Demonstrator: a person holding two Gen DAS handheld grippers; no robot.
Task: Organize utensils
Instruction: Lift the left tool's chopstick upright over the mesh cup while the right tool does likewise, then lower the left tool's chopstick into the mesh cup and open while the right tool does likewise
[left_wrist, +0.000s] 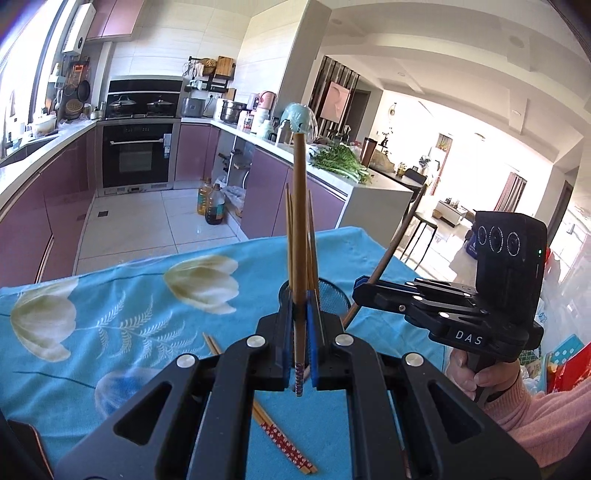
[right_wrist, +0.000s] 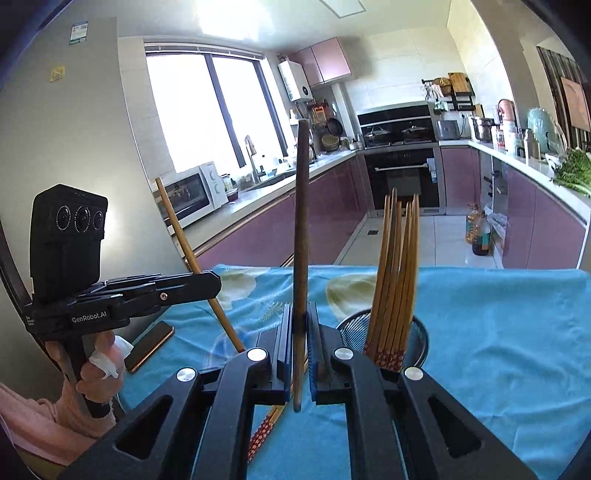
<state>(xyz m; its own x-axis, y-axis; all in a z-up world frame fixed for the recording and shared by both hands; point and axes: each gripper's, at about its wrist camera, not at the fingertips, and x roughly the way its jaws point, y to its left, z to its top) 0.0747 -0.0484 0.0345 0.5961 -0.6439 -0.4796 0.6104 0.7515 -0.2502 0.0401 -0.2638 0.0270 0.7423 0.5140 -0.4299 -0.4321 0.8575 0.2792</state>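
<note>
Chopsticks go to the holder, one in each claw

Each claw is pinched tight on a single chopstick: the left claw (left_wrist: 300, 354) on a pale chopstick (left_wrist: 298, 236), the right claw (right_wrist: 300, 354) on a darker chopstick (right_wrist: 301, 229). The mesh holder (right_wrist: 384, 332), at the right claw's 1 o'clock, already holds a bundle. Next, seemingly: tip each stick in. Loose chopsticks (left_wrist: 284, 443) remain on the blue cloth (left_wrist: 129, 295).

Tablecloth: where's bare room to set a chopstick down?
Bare tablecloth lies right of the mesh holder, out to the table's edge. The near-left is crowded: loose chopsticks lie under the left gripper, with a phone beside them.
</note>
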